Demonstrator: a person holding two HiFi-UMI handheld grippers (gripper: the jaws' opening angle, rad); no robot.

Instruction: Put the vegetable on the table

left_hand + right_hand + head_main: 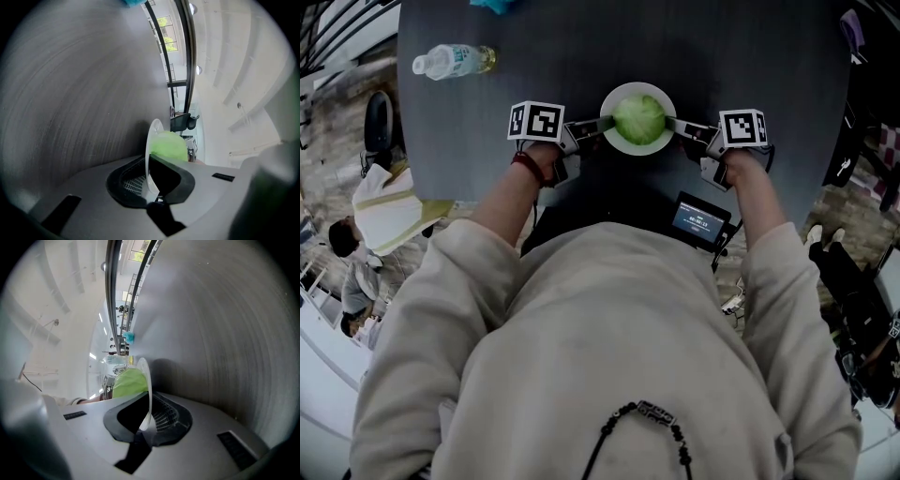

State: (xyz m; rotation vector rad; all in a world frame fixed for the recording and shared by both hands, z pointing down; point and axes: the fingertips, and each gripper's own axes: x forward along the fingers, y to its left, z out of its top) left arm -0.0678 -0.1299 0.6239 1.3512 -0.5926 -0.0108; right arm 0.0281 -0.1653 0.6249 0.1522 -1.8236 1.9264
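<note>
Clamping opposite rims of the plate (638, 148), jaws of left gripper (592, 129) and right gripper (683, 125) flank the vegetable (638, 118).

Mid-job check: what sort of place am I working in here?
Probably an open office or lab hall rather than a kitchen: a wide dark grey table, a black office chair beyond it, and tall bright windows under a high white ceiling.

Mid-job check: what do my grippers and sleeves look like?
Left gripper and right gripper: grey bodies, black jaws, each topped by a white cube of black square markers. Cream sleeves; a dark red band on the left wrist.
</note>
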